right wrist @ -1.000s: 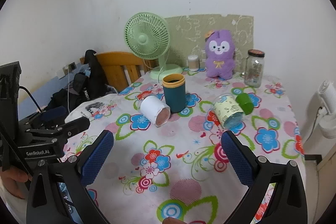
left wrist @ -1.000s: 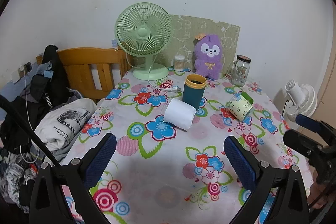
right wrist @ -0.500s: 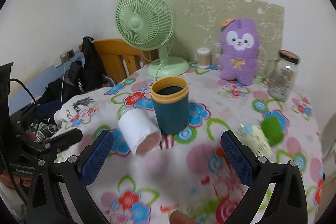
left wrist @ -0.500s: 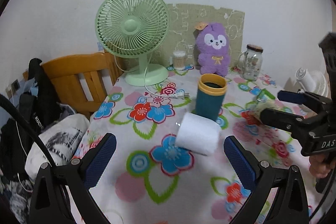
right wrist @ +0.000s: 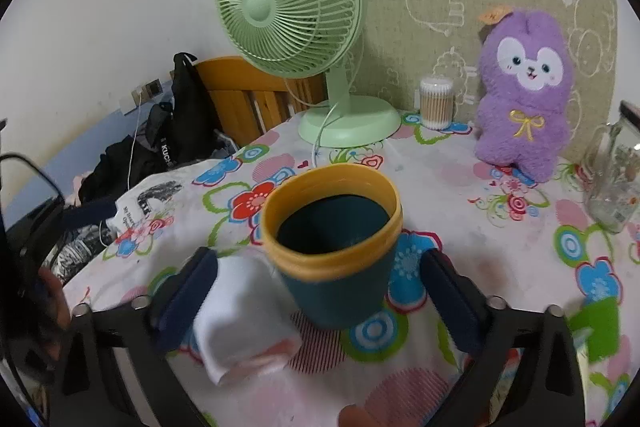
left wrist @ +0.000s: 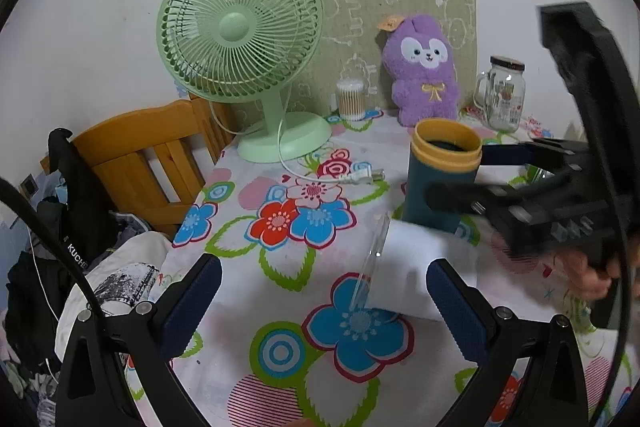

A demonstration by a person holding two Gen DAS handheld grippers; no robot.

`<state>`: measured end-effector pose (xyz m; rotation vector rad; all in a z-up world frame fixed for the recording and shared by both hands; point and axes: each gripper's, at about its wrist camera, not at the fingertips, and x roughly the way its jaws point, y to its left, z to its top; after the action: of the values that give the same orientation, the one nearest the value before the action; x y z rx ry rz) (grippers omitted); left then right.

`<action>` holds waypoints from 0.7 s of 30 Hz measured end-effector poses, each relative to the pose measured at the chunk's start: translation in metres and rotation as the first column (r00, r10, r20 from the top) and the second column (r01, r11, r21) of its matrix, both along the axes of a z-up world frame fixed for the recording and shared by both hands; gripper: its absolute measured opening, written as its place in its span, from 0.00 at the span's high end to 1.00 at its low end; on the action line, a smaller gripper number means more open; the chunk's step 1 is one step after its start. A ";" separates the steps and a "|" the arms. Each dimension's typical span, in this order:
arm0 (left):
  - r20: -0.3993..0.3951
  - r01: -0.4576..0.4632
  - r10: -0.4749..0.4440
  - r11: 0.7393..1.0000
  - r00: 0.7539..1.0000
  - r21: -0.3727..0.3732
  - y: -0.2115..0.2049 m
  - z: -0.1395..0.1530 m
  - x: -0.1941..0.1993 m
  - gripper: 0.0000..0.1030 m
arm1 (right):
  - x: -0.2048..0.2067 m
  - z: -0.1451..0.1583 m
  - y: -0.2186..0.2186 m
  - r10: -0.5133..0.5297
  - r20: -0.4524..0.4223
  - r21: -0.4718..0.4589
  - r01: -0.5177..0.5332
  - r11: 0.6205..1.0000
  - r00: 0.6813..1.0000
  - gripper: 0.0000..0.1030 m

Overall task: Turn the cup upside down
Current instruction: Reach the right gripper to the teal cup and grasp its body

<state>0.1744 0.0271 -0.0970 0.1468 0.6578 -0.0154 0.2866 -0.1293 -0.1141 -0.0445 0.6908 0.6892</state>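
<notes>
Now both hand-held grippers sit much closer to the things than a second ago. In the right wrist view the right hand-held gripper (right wrist: 318, 277) has its jaws apart on either side of the teal cup (right wrist: 334, 247), which stands upright, mouth up, at centre frame on the bench (right wrist: 460, 179); whether the pads touch it I cannot tell. The white cup (right wrist: 240, 315) lies on its side at lower left, touching the left pad (right wrist: 188, 291). Earlier both cups stood well ahead of the fingers. In the left wrist view the left hand-held gripper (left wrist: 324, 297) is spread wide, the white cup (left wrist: 404, 271) lying between its pads at lower centre, against the teal cup (left wrist: 442, 173). The right hand-held gripper (left wrist: 480, 173) reaches in from the right edge around the teal cup. The fan (left wrist: 244, 39) fills the upper left, larger than before.
</notes>
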 end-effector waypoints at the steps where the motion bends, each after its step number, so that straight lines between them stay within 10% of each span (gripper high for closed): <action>1: -0.002 0.004 -0.004 1.000 1.000 0.005 -0.001 -0.002 -0.001 0.00 | 0.005 -0.003 0.002 0.010 -0.013 0.007 -0.010 1.000 1.000 0.17; 3: -0.003 0.009 -0.009 1.000 1.000 0.015 -0.003 -0.004 -0.003 0.00 | 0.010 -0.008 0.005 0.011 -0.017 0.001 -0.011 1.000 1.000 0.30; 13: 0.006 0.005 -0.005 0.998 1.000 -0.063 -0.003 0.008 -0.033 0.00 | -0.016 0.037 -0.004 -0.016 0.034 -0.067 0.019 0.998 0.999 0.30; 21: 0.048 0.057 -0.050 0.987 0.998 -0.147 -0.021 0.021 -0.109 0.00 | -0.105 0.102 -0.033 -0.038 -0.017 -0.372 0.029 0.928 0.999 0.30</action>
<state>0.0657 0.0062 -0.0761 0.0210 0.6059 -0.1125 0.1819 -0.1622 -0.0118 -0.3745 0.8364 0.5184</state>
